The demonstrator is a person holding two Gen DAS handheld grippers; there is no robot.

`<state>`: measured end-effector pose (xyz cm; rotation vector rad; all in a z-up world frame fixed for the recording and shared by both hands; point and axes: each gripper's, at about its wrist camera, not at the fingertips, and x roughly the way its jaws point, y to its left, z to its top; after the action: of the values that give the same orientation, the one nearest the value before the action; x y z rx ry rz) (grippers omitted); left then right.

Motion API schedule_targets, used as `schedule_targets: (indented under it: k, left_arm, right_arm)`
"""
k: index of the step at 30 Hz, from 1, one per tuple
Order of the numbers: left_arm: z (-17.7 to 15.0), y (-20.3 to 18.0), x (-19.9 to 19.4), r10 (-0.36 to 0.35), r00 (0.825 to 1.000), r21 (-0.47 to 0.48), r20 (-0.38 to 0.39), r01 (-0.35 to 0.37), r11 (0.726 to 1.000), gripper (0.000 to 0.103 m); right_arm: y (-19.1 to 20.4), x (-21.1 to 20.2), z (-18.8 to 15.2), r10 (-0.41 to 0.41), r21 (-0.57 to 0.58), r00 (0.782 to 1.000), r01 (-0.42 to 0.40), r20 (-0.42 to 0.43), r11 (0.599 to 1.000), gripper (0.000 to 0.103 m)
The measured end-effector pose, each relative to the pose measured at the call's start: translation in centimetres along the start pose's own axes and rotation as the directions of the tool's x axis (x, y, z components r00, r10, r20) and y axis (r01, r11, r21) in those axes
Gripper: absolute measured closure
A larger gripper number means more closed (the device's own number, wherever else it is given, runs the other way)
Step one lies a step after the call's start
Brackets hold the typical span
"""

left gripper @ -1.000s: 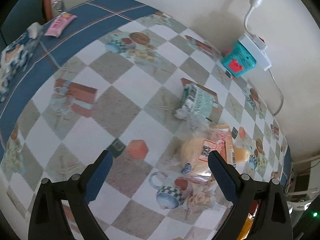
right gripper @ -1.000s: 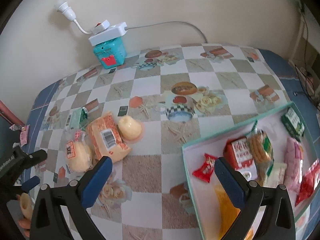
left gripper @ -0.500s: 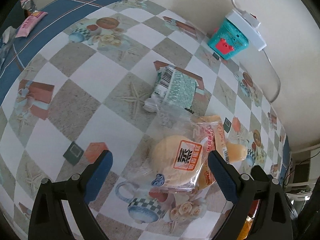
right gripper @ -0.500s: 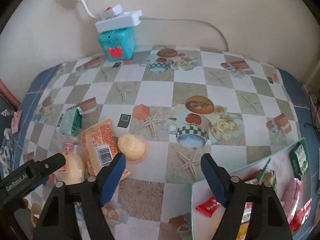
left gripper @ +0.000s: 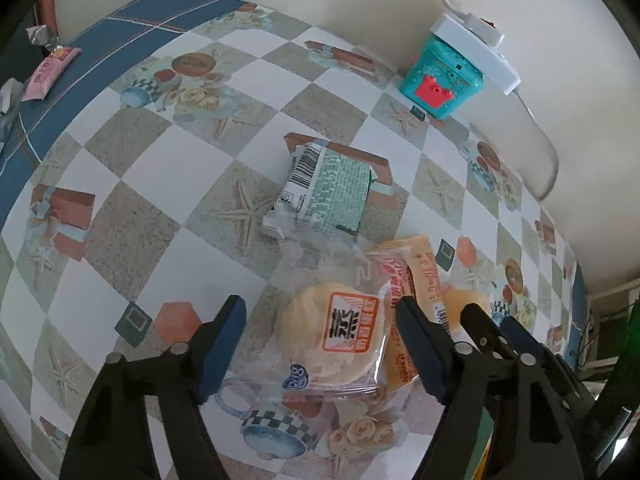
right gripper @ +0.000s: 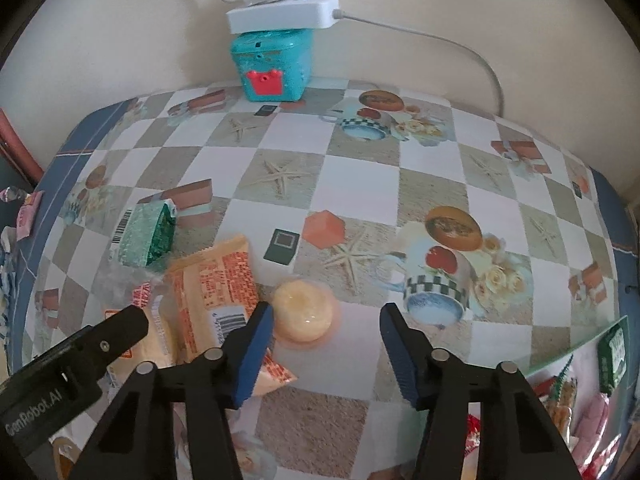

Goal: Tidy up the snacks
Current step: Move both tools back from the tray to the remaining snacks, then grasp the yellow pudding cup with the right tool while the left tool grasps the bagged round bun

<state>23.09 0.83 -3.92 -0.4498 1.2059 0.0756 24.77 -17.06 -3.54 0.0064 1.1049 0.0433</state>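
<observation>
On the tabletop, covered with a checked cloth printed with starfish and cups, the round pale bun sits in a clear wrapper with an orange-and-white square label. Taking that bun as the landmark: the left hand-held gripper straddles it, jaws closing, the bun between the blue pads but not yet pressed. Just beyond the bun lies a green-and-white snack packet with a barcode, its crinkled end touching the bun's wrapper. Touching the bun's right side is an orange packet with red print and a barcode. Past that packet sits a small pale yellow jelly cup, glossy and domed; the right hand-held gripper hangs over it, jaws closing, the cup between the tips and untouched. Far beyond the bun, at the wall, stands a teal box under a white power strip. Right of the jelly cup, a tray holds more snacks.
</observation>
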Motion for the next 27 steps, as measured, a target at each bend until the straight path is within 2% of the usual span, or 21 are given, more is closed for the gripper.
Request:
schedule_targets:
  k: [4,7,10,19,27]
  left_arm:
    - [0.0,0.8,0.0,0.04,0.999,-0.029,0.003,-0.04,0.999,0.031]
    - [0.4,1.7,0.1,0.036,0.999,-0.06,0.003,-0.036,0.998,0.031]
    - [0.5,2.4,-0.1,0.037,0.999,-0.078,0.003,-0.037,0.996,0.032]
    - [0.1,1.9,0.8,0.025,0.999,-0.072,-0.032,-0.028,0.997,0.036]
    - [0.1,1.6,0.8,0.035,0.999,-0.062,-0.033,-0.037,0.997,0.038]
  right_arm:
    - [0.6,0.5,0.2,-0.007,-0.024,1.0,0.006,-0.005,1.0,0.051]
    - [1.0,1.0,0.2,-0.006,-0.037,1.0,0.006,-0.01,0.999,0.056]
    - [1.2,1.4,0.2,-0.009,-0.038,1.0,0.008,-0.017,0.999,0.057]
    - [1.5,2.5,0.0,-0.003,-0.035,1.0,0.002,-0.028,0.999,0.064]
    - [1.5,2.6,0.0,-0.007,-0.034,1.0,0.006,-0.021,0.999,0.064]
